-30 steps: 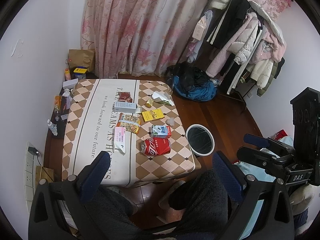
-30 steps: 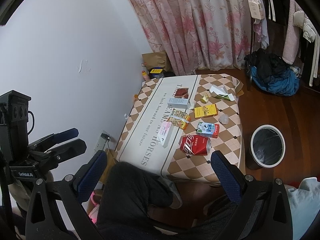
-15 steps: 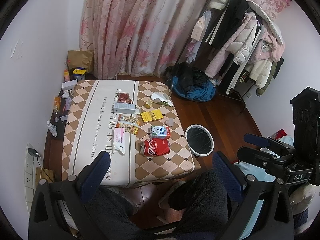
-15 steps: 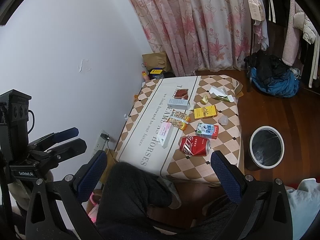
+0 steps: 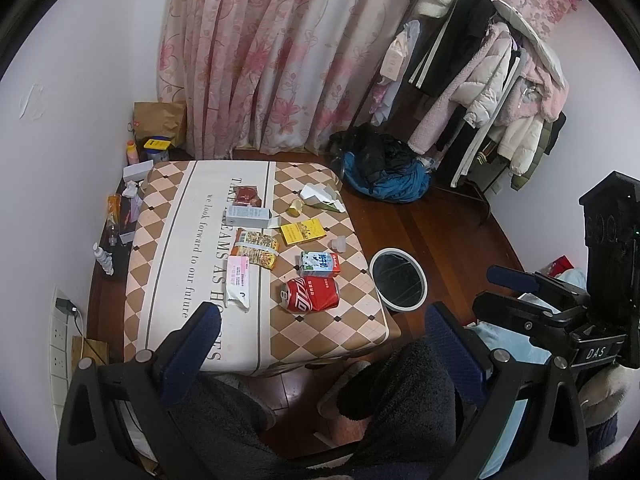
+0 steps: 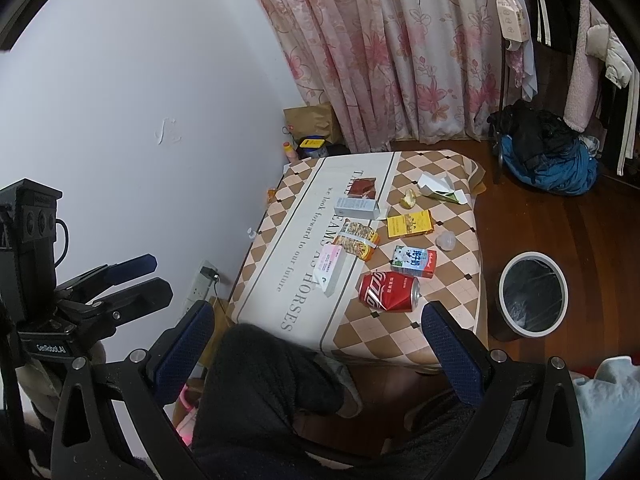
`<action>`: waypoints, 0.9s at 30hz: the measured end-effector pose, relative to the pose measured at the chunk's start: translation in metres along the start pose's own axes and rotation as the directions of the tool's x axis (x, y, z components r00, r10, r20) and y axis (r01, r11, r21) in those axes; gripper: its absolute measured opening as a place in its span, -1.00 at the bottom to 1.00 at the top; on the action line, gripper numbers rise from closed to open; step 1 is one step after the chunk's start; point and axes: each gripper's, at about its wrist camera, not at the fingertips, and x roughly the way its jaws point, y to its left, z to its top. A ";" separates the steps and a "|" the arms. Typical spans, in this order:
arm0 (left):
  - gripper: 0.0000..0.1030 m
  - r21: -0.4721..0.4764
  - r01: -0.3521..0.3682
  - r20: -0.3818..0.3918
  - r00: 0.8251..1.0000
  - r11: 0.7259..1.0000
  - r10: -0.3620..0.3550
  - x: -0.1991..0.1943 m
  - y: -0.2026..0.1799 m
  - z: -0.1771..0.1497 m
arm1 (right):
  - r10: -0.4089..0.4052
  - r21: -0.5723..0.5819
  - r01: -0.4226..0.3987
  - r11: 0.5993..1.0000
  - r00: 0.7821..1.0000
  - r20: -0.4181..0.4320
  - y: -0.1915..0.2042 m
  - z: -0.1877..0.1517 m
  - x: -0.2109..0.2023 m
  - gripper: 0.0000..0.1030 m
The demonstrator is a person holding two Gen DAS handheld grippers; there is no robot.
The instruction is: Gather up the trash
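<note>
— Red can (image 6: 390,292) where?
— On its side on table (image 5: 256,344), near edge, long axis across, beside bin (image 6: 534,295).
— Nearer which?
— Right gripper (image 6: 318,346); both wide open, empty, like left gripper (image 5: 320,340).

Both tools are held high and level, side by side, each visible in the other's camera. The left tool (image 5: 320,344) has its blue-padded fingers (image 5: 192,340) spread wide, gripping nothing. The right tool (image 6: 320,344) is likewise spread wide and empty. The person's dark-trousered legs (image 6: 272,376) lie below both.
</note>
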 end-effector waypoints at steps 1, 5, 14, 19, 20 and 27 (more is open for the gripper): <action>1.00 0.001 0.000 0.000 1.000 1.000 0.000 -0.001 -0.001 0.000 | -0.001 0.000 0.001 1.000 1.000 0.000 0.000 0.000 0.000 1.00; 1.00 0.003 0.001 0.000 1.000 1.000 -0.001 -0.002 -0.002 0.002 | 0.000 0.000 0.000 1.000 1.000 0.000 -0.003 0.003 -0.003 1.00; 1.00 0.000 0.001 0.000 1.000 1.000 -0.001 -0.003 -0.003 0.002 | -0.002 0.005 0.002 1.000 1.000 0.004 -0.011 0.004 -0.011 1.00; 1.00 0.002 -0.006 -0.001 1.000 1.000 0.006 -0.002 -0.003 0.002 | 0.000 0.002 0.000 1.000 1.000 0.005 -0.010 0.003 -0.008 1.00; 1.00 0.000 -0.021 0.001 1.000 1.000 0.021 -0.001 -0.003 0.002 | 0.000 0.000 0.000 1.000 1.000 0.003 -0.009 0.003 -0.007 1.00; 1.00 -0.036 -0.302 -0.012 0.953 0.953 0.302 0.067 0.018 0.009 | -0.085 0.090 0.085 0.992 0.996 -0.008 -0.027 0.000 0.032 1.00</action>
